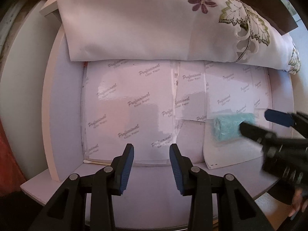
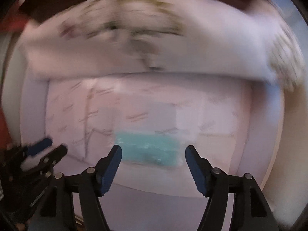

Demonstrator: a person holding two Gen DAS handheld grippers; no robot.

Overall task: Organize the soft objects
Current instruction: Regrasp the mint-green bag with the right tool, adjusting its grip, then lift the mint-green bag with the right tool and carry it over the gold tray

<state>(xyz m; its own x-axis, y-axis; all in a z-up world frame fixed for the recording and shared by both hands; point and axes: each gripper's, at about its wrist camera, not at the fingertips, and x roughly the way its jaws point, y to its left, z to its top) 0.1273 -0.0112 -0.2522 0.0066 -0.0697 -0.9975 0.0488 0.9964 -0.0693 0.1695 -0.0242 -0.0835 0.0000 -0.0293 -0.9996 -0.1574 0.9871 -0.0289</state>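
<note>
Teal soft roll point(image 2: 150, 150) lies below the released right hand-held gripper point(image 2: 153, 165), seemingly untouched; left hand-held gripper point(image 1: 151, 166) points down, empty.

A white drawer point(image 1: 65, 115) has printed paper sheets point(image 1: 134, 104) on its bottom, with a small blue-green roll point(image 1: 227, 127) and a folded flowery cloth point(image 1: 134, 23) on them.
</note>
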